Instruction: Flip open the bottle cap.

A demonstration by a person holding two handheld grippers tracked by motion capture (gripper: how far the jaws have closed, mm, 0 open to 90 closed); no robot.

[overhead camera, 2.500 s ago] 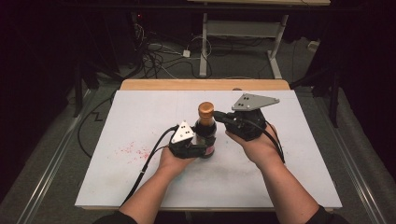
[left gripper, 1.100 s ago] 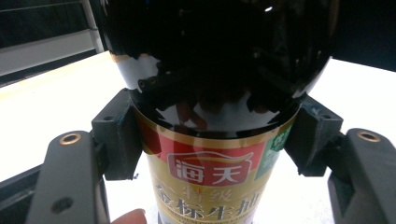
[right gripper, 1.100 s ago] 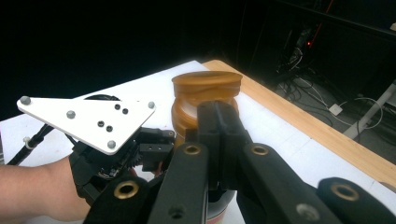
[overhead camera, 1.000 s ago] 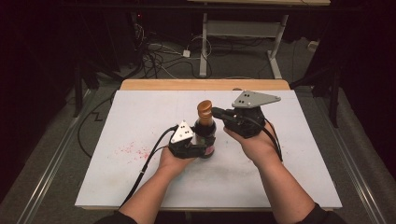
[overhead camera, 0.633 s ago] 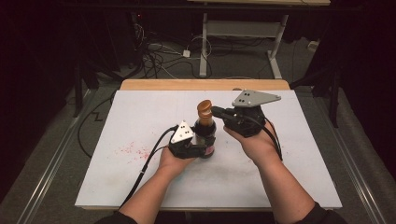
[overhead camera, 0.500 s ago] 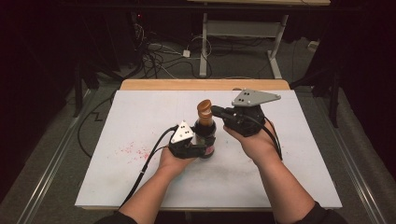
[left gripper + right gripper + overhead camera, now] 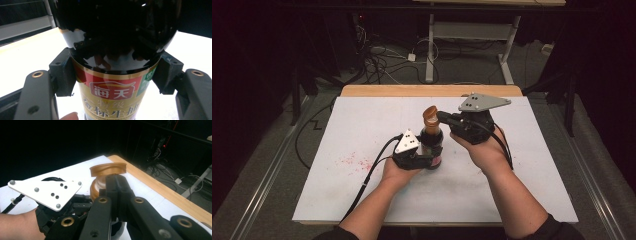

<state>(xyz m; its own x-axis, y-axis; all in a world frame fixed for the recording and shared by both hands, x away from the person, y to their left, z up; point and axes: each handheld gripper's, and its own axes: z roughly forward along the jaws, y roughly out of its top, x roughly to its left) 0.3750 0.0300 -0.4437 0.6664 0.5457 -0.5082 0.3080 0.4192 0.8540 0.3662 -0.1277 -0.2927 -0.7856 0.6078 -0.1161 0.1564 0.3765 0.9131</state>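
Soy sauce bottle braced, cap flipped up

Soy sauce bottle stands upright near the middle of the white desk. Left gripper clamps its lower body, pads pressed against the label on both sides. Right gripper comes in level at the neck, jaws closed together, tips touching the brown flip cap, which stands tilted open above the spout. Red specks mark the desk to the left.

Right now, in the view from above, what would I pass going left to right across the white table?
Red speckles → black cable → left tool → dark sauce bottle with its brown cap flipped up → right tool, its grey plate above the hand.
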